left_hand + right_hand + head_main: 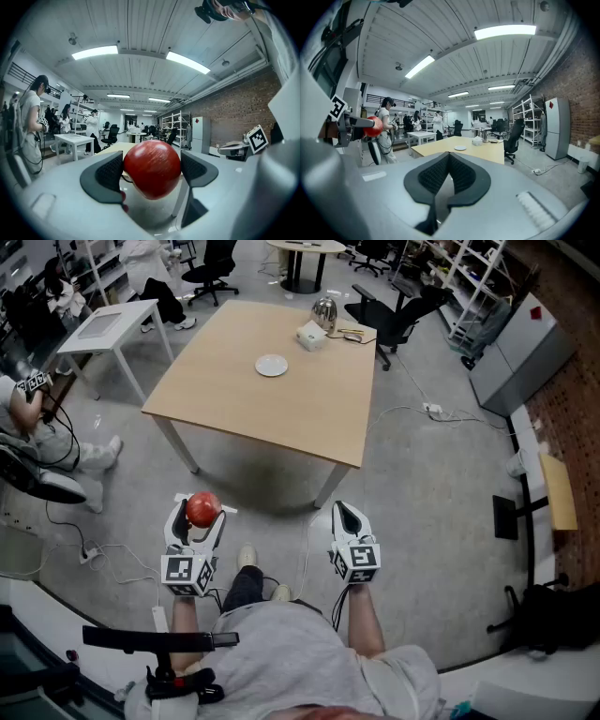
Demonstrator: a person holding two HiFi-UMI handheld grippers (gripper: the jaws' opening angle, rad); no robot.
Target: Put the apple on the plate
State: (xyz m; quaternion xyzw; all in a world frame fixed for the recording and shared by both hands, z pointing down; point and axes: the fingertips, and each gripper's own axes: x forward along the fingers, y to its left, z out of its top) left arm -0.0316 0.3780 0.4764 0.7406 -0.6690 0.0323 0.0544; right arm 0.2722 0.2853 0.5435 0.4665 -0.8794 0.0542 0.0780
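Apple (202,508) clamped in left tongs (198,518), right tongs (346,514) closed empty; plate (271,365) lies on table (281,413) ahead.

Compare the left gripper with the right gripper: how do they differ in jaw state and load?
The left gripper has its jaws wide apart, pads on the red apple; the right gripper has its jaws pressed together. The left gripper is loaded; the right gripper holds nothing. Both are held out in front of the person, short of the table.

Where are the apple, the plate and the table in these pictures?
apple (202,509), head view, its red top.
plate (271,365), head view, its bare white middle.
table (234,390), head view, bare wooden top.
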